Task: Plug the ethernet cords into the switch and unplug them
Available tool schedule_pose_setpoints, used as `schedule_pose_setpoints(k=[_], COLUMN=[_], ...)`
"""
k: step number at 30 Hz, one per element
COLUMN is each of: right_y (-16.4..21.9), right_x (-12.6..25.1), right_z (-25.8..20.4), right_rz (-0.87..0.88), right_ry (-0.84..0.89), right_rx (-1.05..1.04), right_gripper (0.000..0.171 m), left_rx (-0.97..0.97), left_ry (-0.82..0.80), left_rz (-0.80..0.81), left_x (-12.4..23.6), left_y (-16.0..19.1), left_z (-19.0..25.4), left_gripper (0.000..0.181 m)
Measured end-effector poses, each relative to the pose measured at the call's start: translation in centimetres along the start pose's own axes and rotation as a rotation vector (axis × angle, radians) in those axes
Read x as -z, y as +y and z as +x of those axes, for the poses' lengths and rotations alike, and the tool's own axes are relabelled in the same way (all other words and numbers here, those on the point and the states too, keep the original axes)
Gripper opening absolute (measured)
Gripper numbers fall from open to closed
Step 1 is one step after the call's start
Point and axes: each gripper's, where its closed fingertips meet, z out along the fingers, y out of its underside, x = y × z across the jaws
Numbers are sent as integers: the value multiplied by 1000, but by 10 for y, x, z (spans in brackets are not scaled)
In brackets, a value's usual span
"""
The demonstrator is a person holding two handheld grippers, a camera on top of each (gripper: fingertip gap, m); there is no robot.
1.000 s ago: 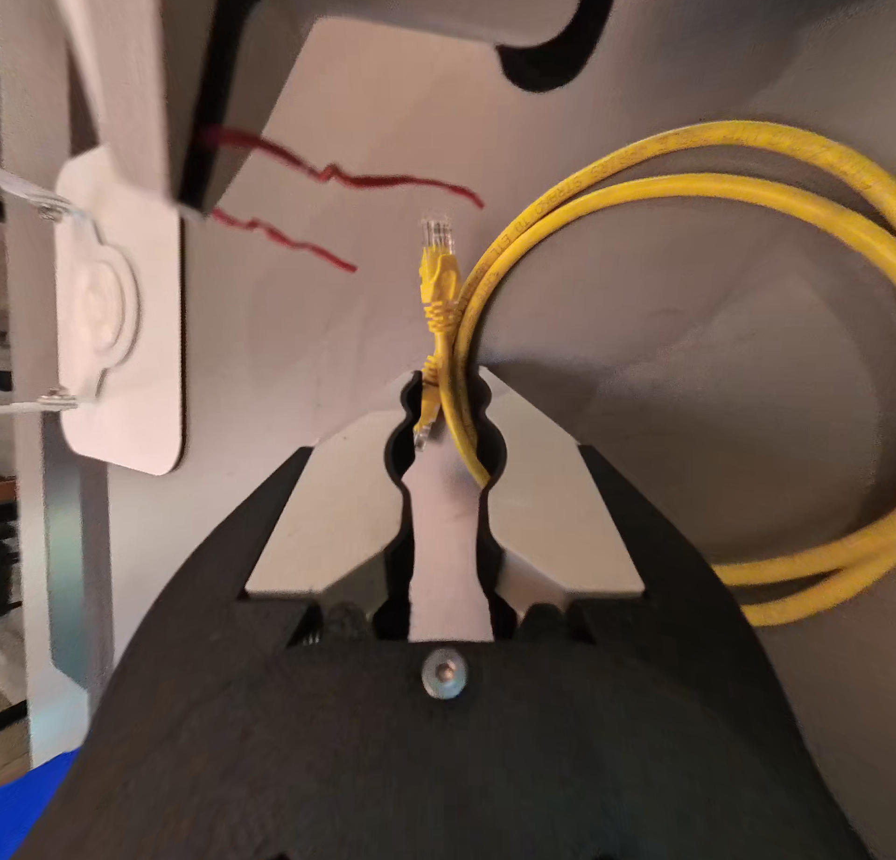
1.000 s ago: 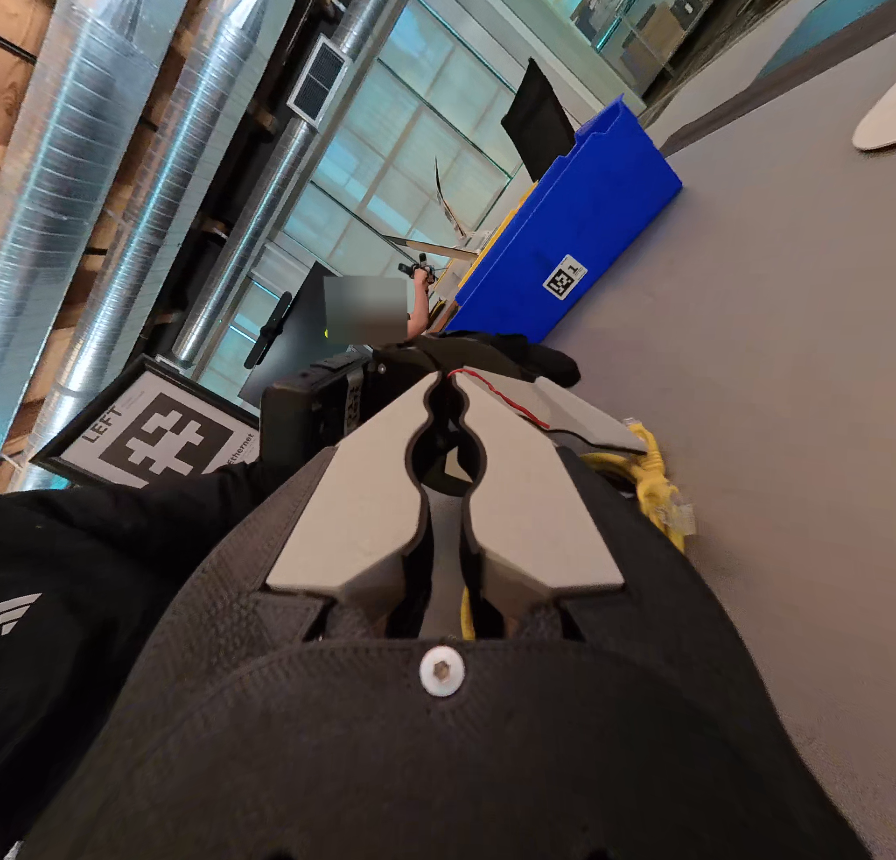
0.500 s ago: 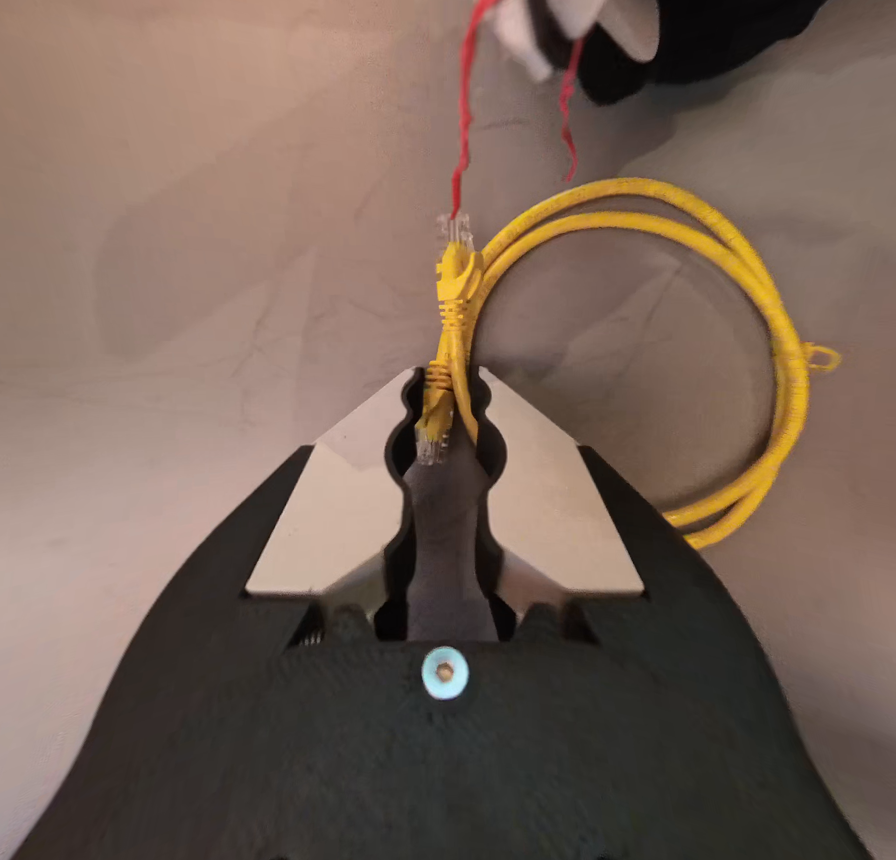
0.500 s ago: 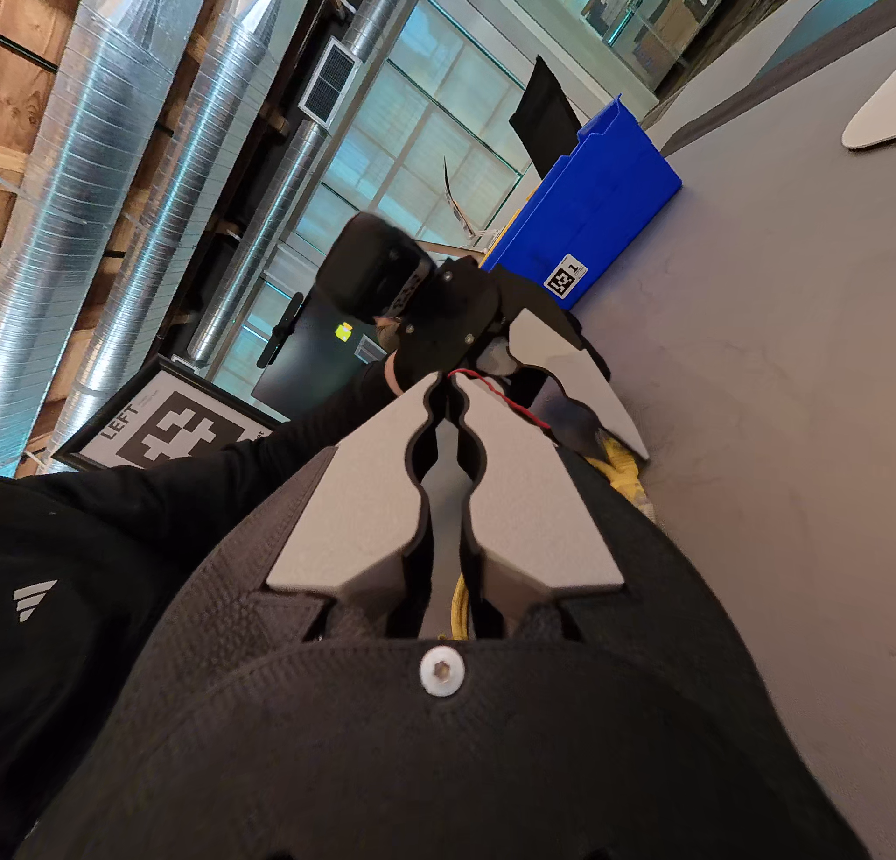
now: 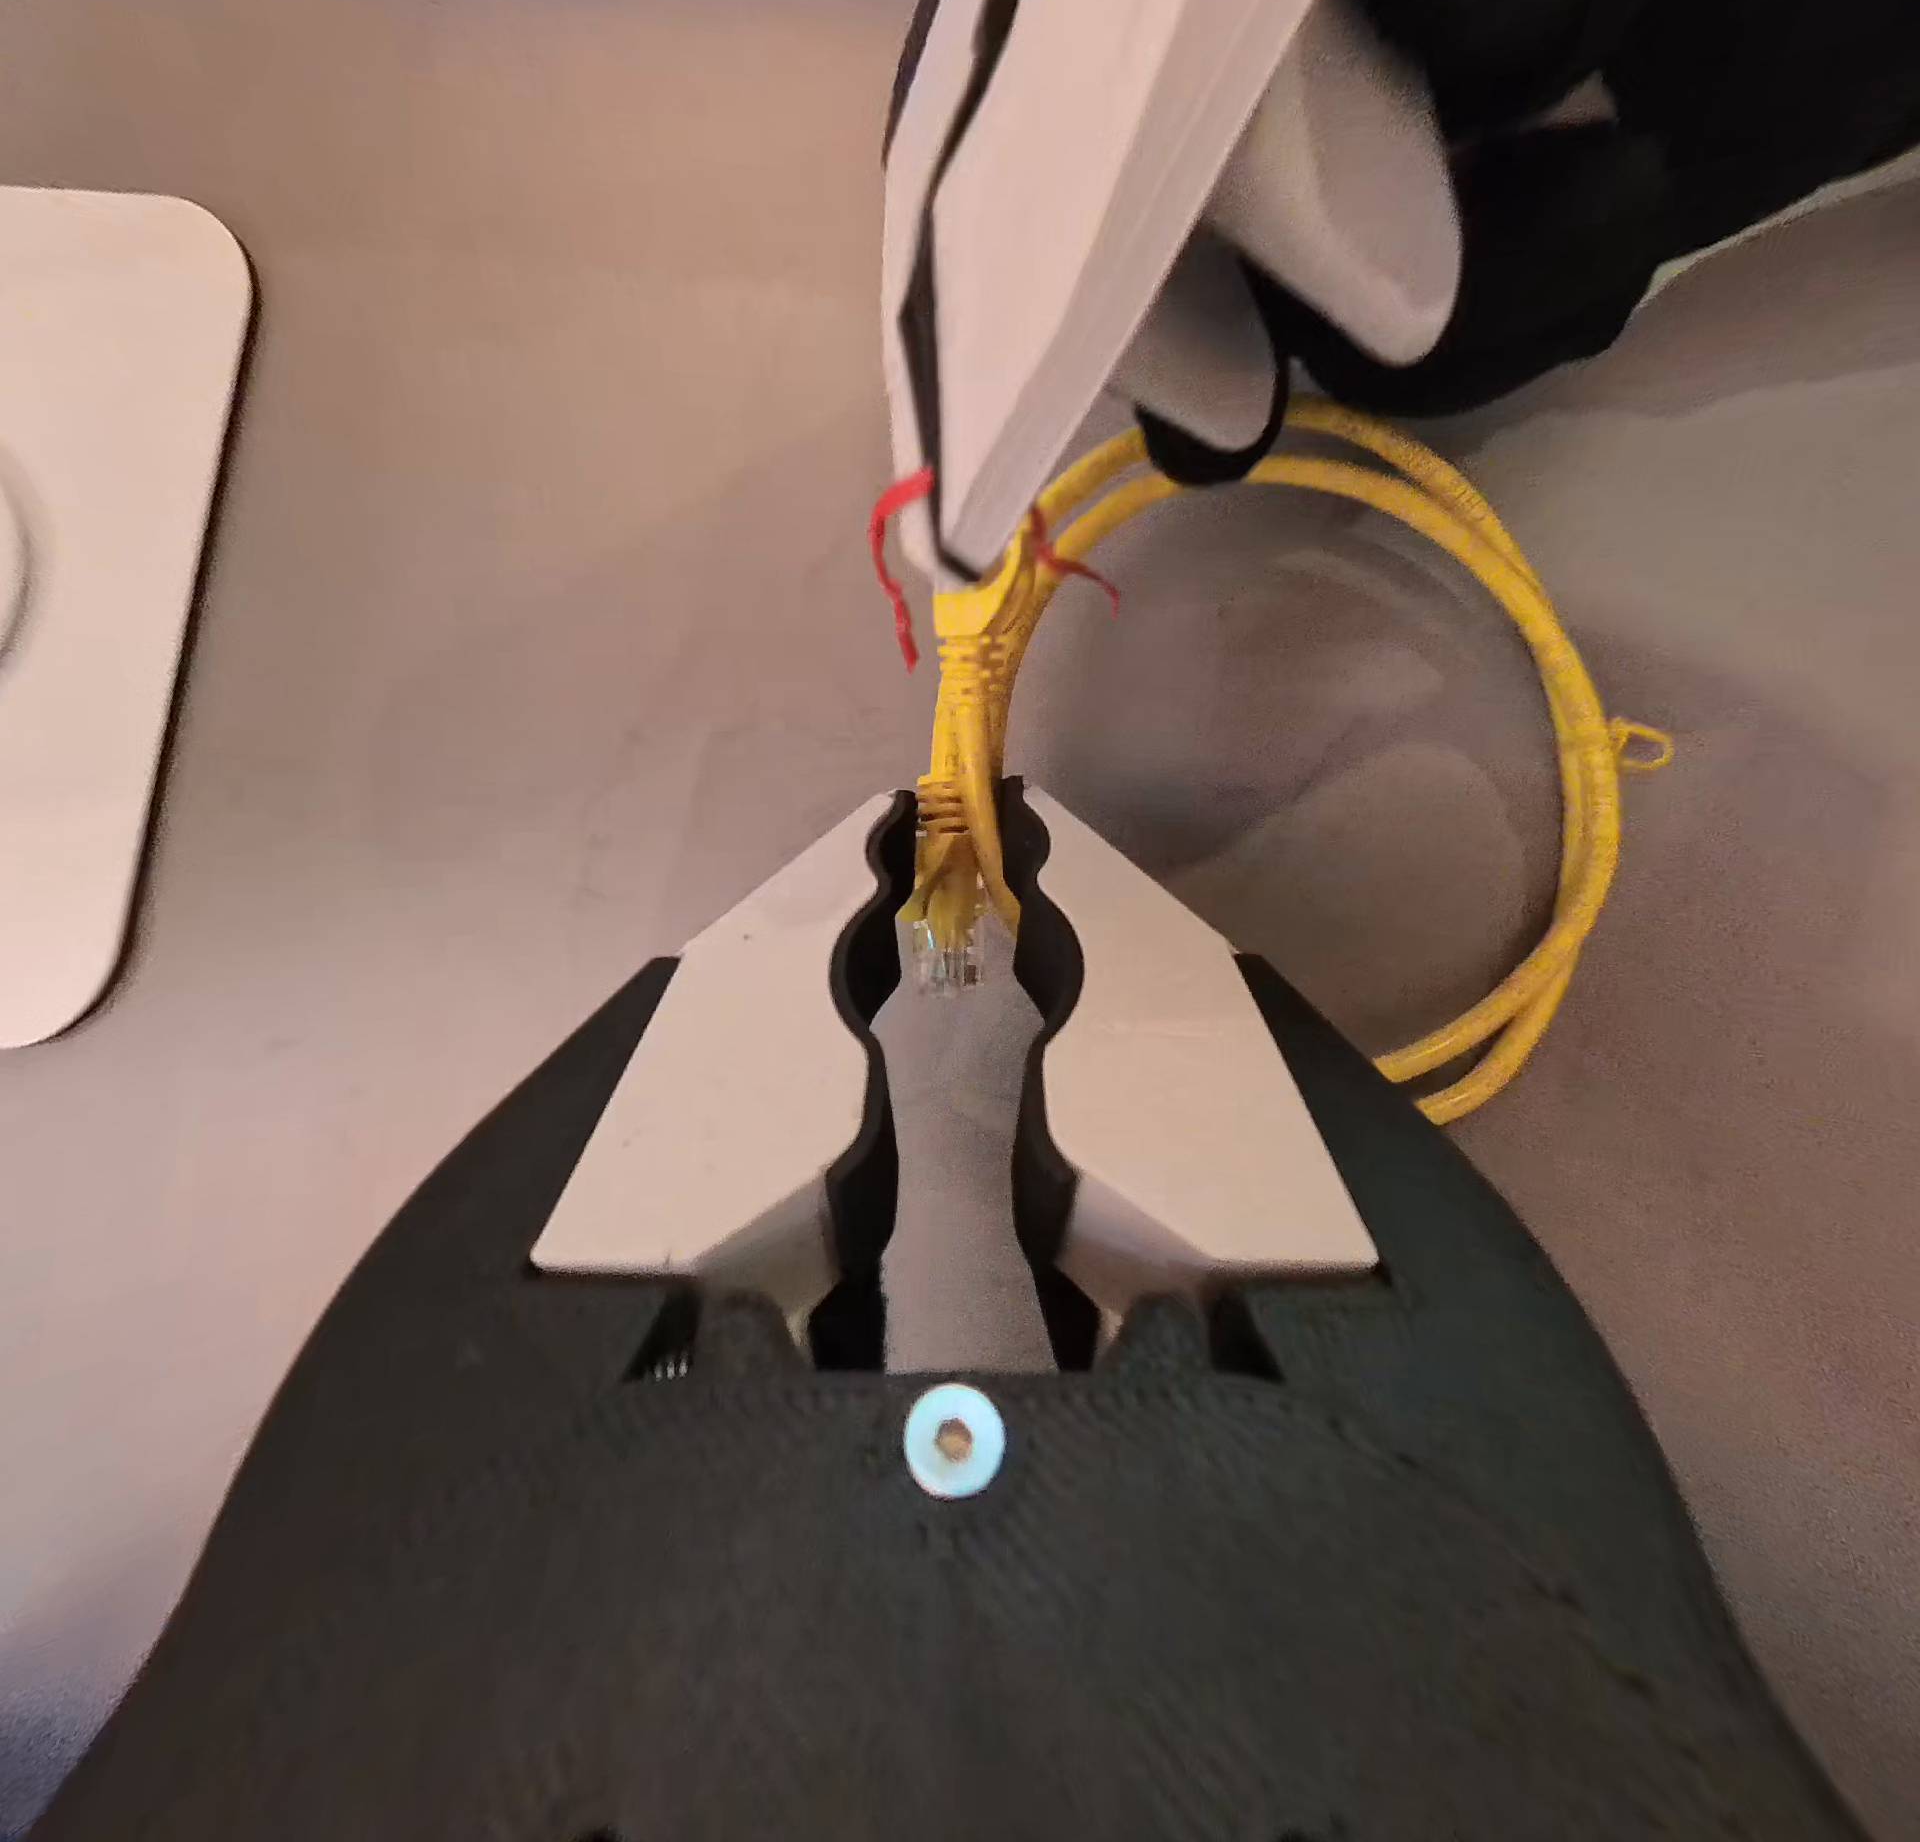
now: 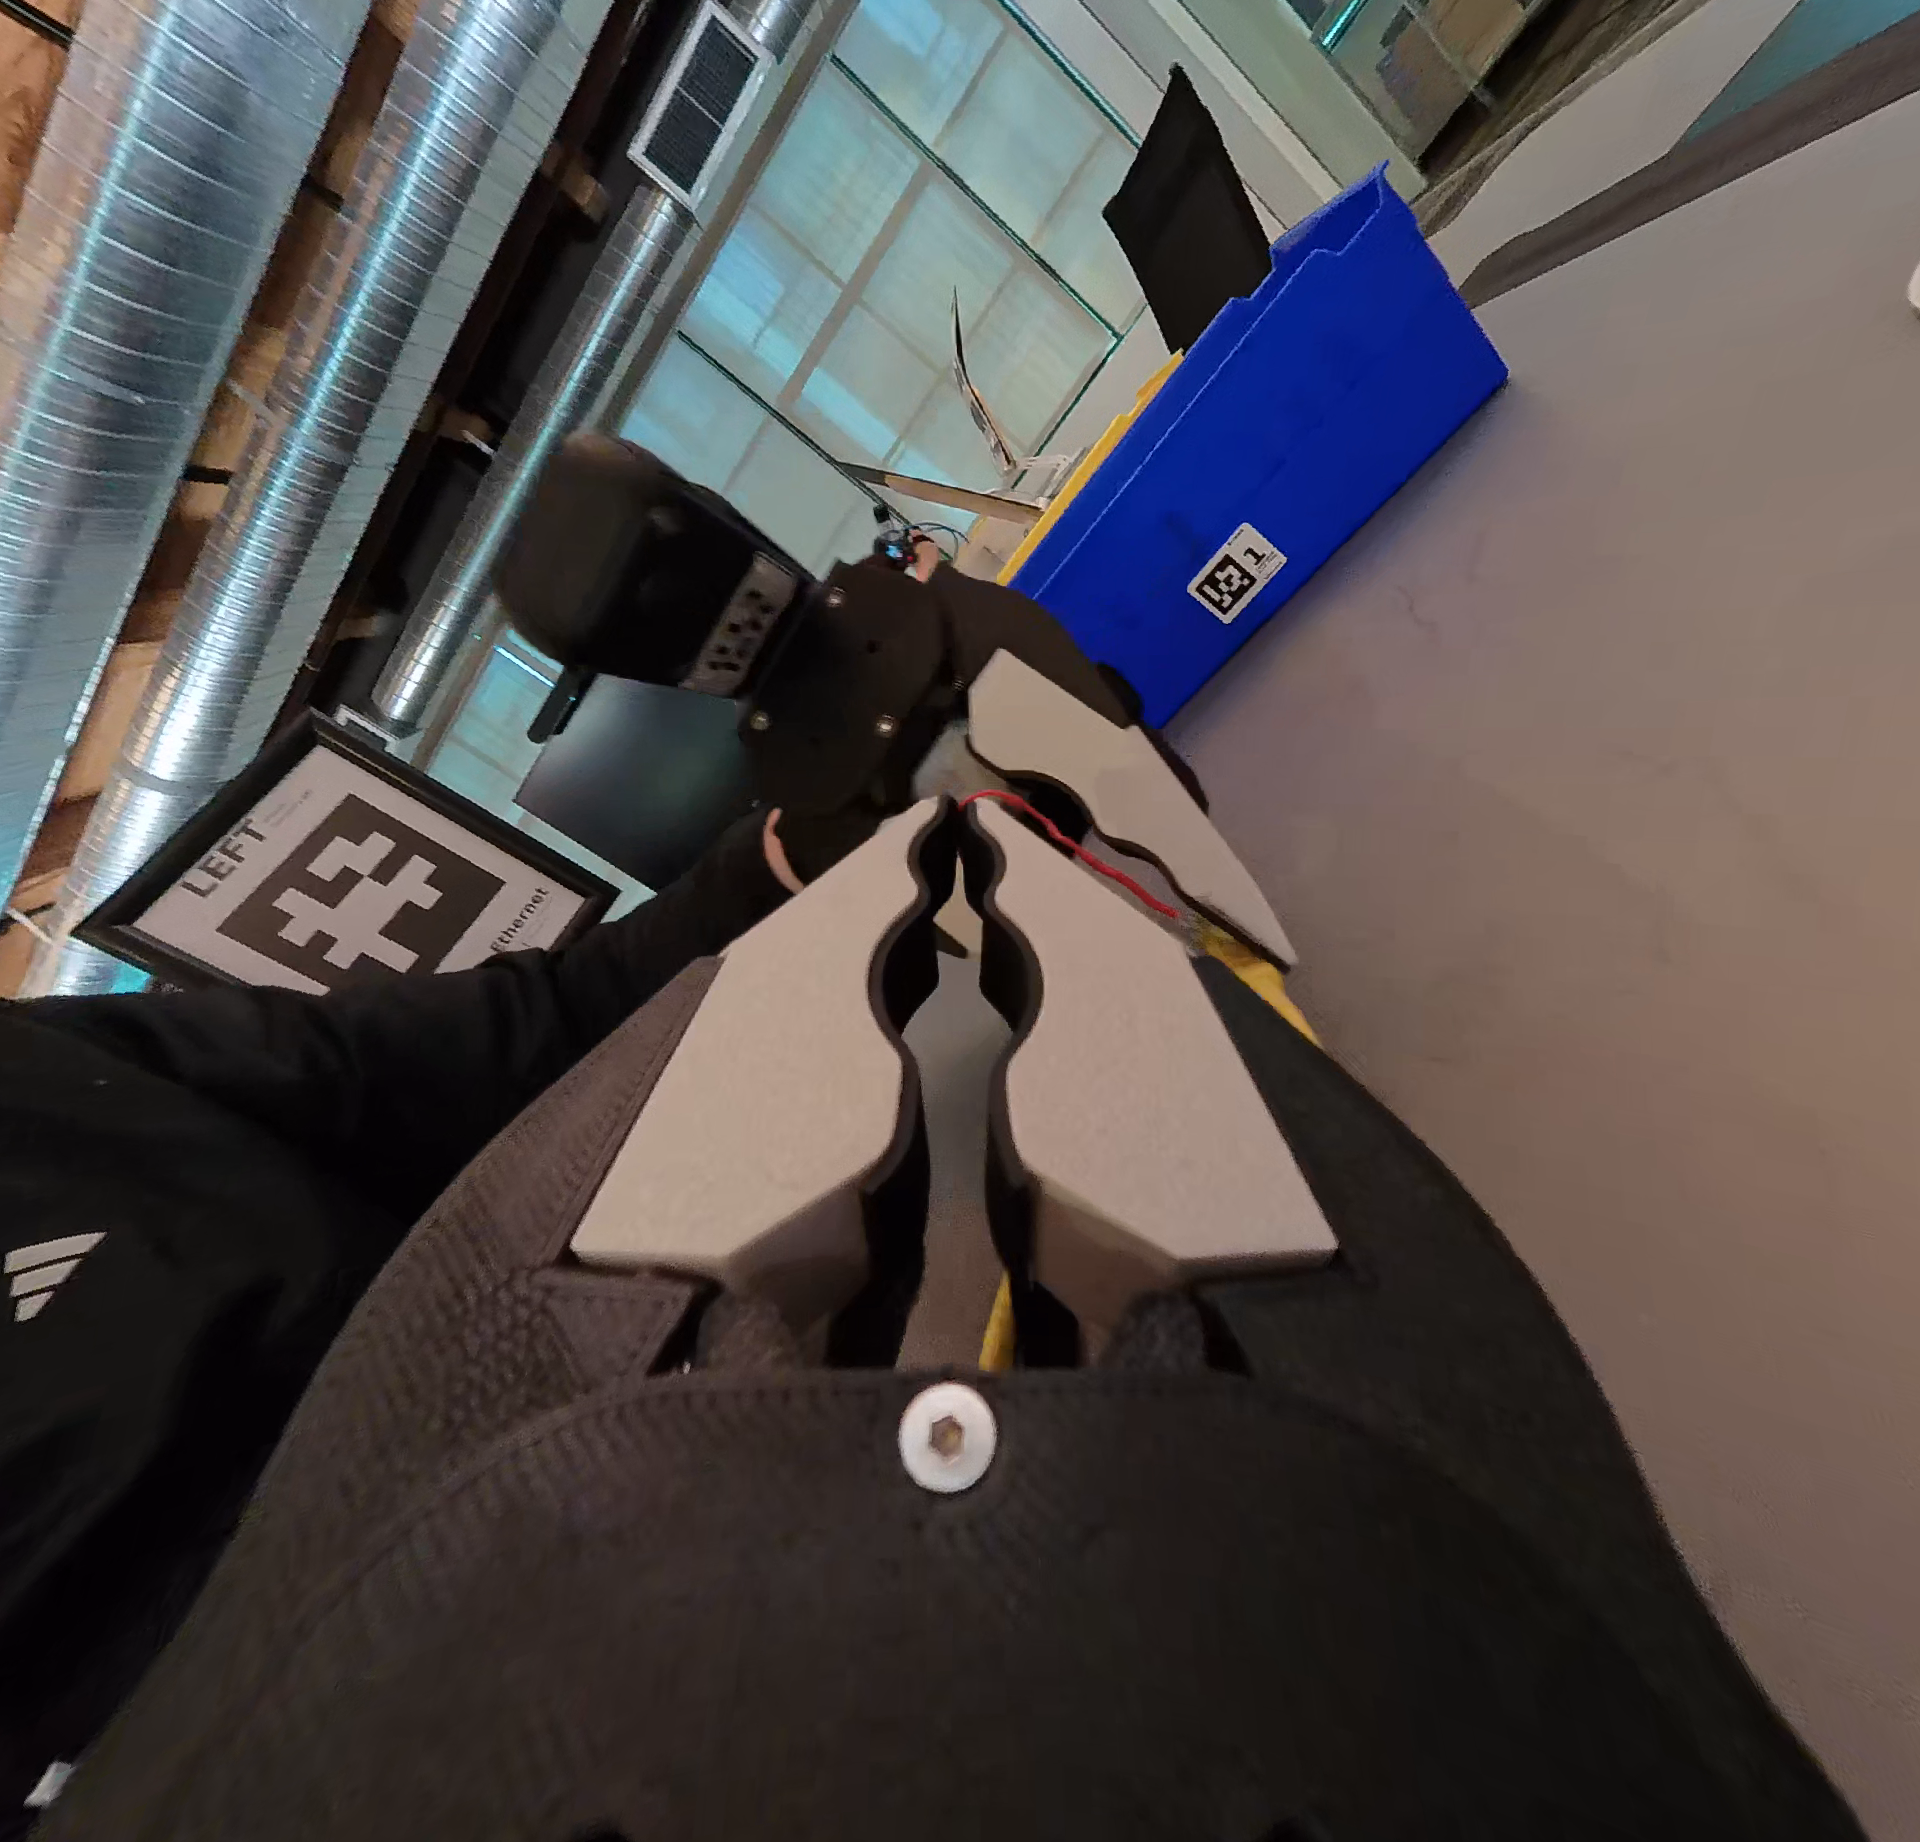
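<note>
Between ridged grey pads, left hand-held gripper (image 5: 961,805) pinching coiled yellow ethernet cord (image 5: 1579,743), right hand-held gripper (image 6: 951,821) nearly closed

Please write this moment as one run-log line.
left hand-held gripper: shut on yellow ethernet cord | right hand-held gripper: shut on its other plug | switch: not visible

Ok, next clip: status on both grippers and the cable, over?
Left gripper shut on yellow ethernet cable, one plug between its fingers. Right gripper tips at the cable's other plug boot, apparently shut. No switch in view.
</note>
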Motion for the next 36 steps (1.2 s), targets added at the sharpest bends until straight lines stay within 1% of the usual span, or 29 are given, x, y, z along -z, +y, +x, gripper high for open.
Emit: schedule_pose_setpoints(k=[1, 6, 19, 33, 36], right_y=[0, 2, 14, 7, 6], right_x=[-1, -4, -3, 3, 2], right_z=[0, 0, 22, 14, 11], right_rz=[0, -39, -144, -211, -234], right_ry=[14, 87, 281, 340, 354], right_rx=[13, 97, 79, 149, 178], right_gripper=[0, 0, 0, 17, 24], left_rx=[-4, -8, -26, 11, 13], left_ry=[-12, -48, -103, -83, -81], left_rz=[-4, -2, -19, 25, 29], left_x=[3, 12, 22, 27, 29], left_y=[-2, -10, -19, -22, -23], left_z=[0, 0, -2, -5, -6], left_gripper=[14, 14, 14, 14, 14])
